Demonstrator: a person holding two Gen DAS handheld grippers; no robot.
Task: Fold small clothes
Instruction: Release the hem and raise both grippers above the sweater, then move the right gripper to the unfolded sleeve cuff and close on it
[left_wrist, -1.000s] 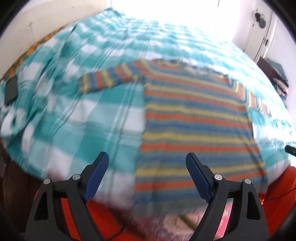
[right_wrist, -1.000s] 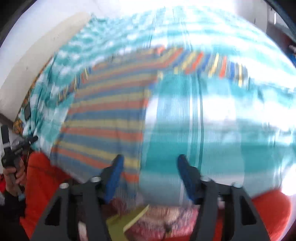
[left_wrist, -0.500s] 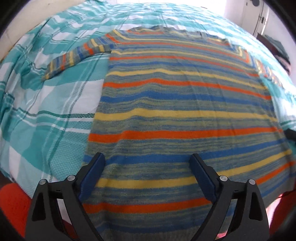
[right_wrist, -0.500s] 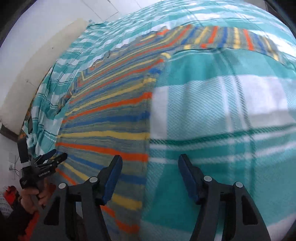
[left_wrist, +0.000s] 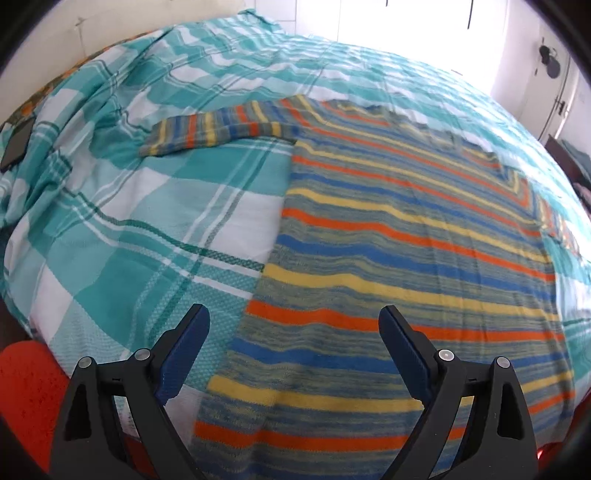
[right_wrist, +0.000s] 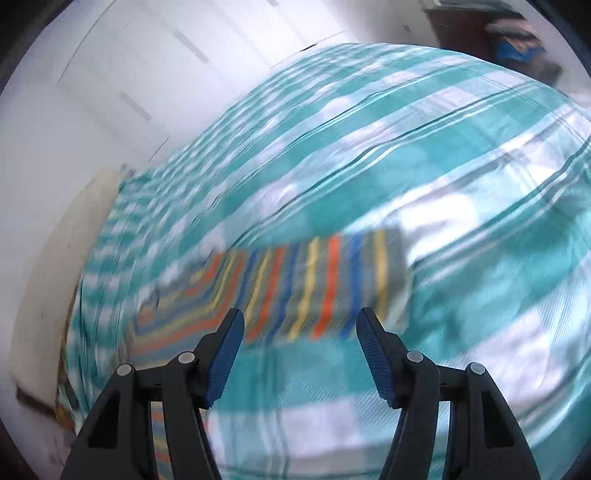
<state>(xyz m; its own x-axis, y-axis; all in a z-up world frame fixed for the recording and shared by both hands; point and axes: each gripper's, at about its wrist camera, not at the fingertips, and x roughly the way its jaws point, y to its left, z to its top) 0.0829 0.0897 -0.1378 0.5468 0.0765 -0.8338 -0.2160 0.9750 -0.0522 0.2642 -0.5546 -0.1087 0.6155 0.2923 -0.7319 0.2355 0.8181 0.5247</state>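
Left wrist view: a knitted sweater striped in orange, yellow, blue and grey-green (left_wrist: 406, 236) is seen spread flat on a teal-and-white checked woven bedspread (left_wrist: 147, 229), one sleeve (left_wrist: 218, 127) stretched out sideways. Its hem corner is framed between the spread, empty fingers of the left gripper (left_wrist: 293, 332), untouched. In the blurred right wrist view, the other striped sleeve (right_wrist: 317, 284) is seen lying just beyond the released, empty right gripper (right_wrist: 299, 332). A dark flat phone-like slab (left_wrist: 16, 146) is seen at the bedspread's edge.

A teal-and-white plaid bedspread (left_wrist: 155, 236) covers the bed — a dark phone (left_wrist: 16, 147) lies at its far-left edge.
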